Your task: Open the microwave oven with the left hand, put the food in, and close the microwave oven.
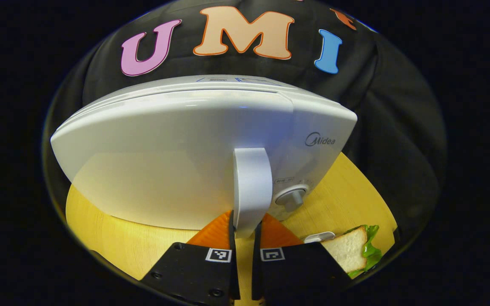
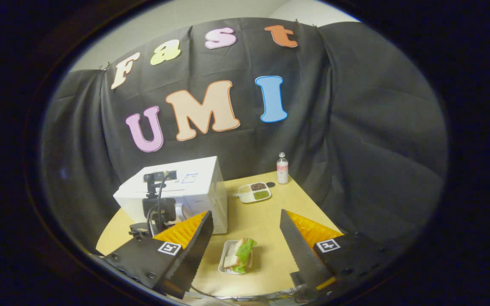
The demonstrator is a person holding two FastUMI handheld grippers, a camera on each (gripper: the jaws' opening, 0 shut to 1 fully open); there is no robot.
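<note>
The white microwave [image 1: 177,144] stands close in front of the left gripper view, its door looking shut. My left gripper [image 1: 245,231] is shut on the lower end of the upright white door handle [image 1: 251,187], one finger on each side. In the right gripper view the microwave [image 2: 194,182] sits at the table's back left, with the left gripper [image 2: 158,208] and its cable at its front. The food, a sandwich with lettuce [image 2: 240,254] on a small white tray [image 2: 223,265], lies below my right gripper [image 2: 246,214], which is open and holds nothing. The sandwich [image 1: 353,250] also lies to the right of the left gripper.
A round knob [image 1: 291,197] sits on the microwave's panel right of the handle. A divided dish of grains [image 2: 254,192] and a small bottle [image 2: 282,168] stand at the back of the yellow table [image 2: 266,221]. Black cloth walls close the booth behind.
</note>
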